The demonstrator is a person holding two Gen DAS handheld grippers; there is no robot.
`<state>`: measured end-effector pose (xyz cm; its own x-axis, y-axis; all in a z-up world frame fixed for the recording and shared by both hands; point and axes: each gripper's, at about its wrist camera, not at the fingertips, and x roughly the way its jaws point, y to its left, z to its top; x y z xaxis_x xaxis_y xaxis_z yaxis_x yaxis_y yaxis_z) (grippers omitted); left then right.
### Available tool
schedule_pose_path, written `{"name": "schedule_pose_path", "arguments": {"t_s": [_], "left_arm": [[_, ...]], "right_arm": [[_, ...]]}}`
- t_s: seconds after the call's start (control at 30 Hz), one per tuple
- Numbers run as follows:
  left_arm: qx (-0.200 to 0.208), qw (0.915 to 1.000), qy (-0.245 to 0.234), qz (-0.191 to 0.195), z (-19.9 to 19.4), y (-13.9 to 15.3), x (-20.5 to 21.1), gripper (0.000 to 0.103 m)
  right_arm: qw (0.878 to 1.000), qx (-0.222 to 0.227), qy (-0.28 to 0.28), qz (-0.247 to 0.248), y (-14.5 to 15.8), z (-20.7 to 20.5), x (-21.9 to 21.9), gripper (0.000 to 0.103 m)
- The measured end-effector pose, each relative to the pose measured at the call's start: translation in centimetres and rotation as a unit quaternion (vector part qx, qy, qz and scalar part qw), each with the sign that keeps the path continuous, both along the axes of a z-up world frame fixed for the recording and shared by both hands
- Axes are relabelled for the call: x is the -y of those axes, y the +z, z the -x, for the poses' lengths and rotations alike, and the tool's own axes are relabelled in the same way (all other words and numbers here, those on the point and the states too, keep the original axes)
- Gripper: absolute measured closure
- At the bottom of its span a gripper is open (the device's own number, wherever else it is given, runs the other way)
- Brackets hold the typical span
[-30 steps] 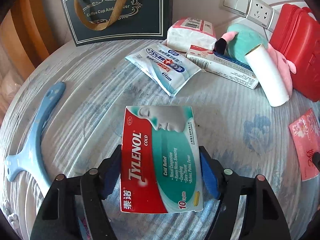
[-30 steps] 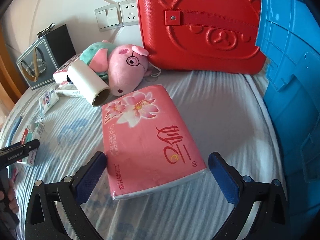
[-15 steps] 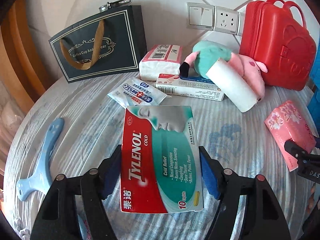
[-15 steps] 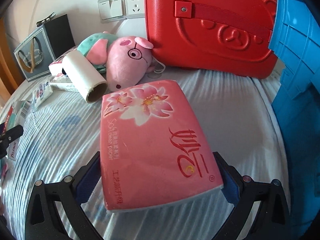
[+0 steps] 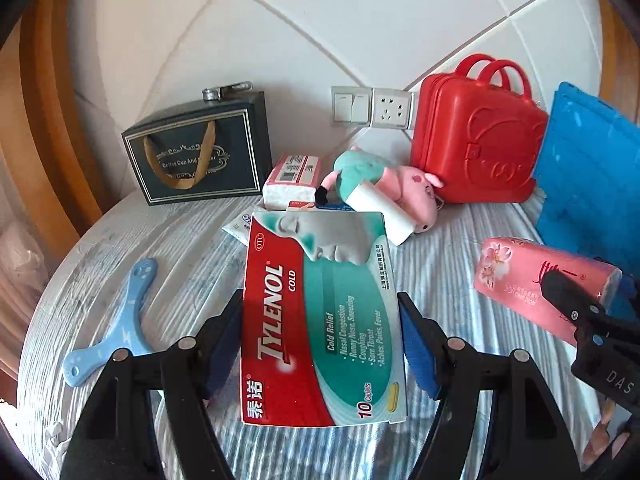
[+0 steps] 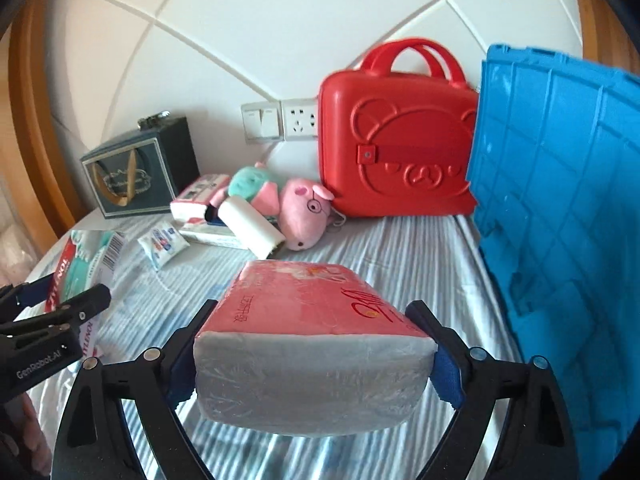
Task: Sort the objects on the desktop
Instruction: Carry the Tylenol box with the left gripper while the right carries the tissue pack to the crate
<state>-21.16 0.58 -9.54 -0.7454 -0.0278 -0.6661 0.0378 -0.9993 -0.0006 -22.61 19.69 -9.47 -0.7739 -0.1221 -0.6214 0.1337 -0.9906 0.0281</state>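
A red and green Tylenol box (image 5: 320, 320) is held above the striped cloth, with my left gripper (image 5: 320, 300) shut on its long sides. In the right wrist view the same box (image 6: 88, 256) and left gripper (image 6: 60, 312) show at the far left. A pink tissue pack (image 6: 312, 344) is lifted off the table between the blue pads of my right gripper (image 6: 312, 306). Its jaws are closing and the pads press on the pack's sides. From the left wrist view the pack (image 5: 516, 276) hangs at the right in the right gripper (image 5: 576, 308).
A blue crate (image 6: 560, 200) stands at the right, with a red case (image 6: 400, 152) against the wall beside it. A pink pig plush (image 6: 304, 216), a white roll (image 6: 252, 224), a wipes packet (image 6: 162, 242) and a dark gift bag (image 5: 196, 156) lie behind. A light blue plastic tool (image 5: 120, 328) lies left.
Both grippers have risen with their loads. The right jaws, wide around the tissue pack before, have closed on it and lifted it off the cloth. The left grip is unchanged.
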Motion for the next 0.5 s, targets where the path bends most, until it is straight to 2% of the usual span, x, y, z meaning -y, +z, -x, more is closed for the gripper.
{"name": "schedule_pose_path", "arguments": {"t_s": [0.2, 0.33, 0.5], "left_arm": [[-0.063, 0.9971, -0.043, -0.008, -7.3, 5.9, -0.1, 0.032], [-0.093, 0.9927, -0.075, -0.018, -11.2, 9.0, -0.3, 0.032], [-0.135, 0.9849, -0.104, -0.03, -14.9, 12.8, -2.6, 0.032]], "right_arm": [[0.996, -0.088, -0.018, -0.006, 7.8, -9.4, 1.3, 0.011], [0.987, -0.151, -0.056, -0.016, 12.6, -15.8, 1.2, 0.011], [0.973, -0.209, -0.093, -0.021, 17.1, -21.6, -0.6, 0.011]]}}
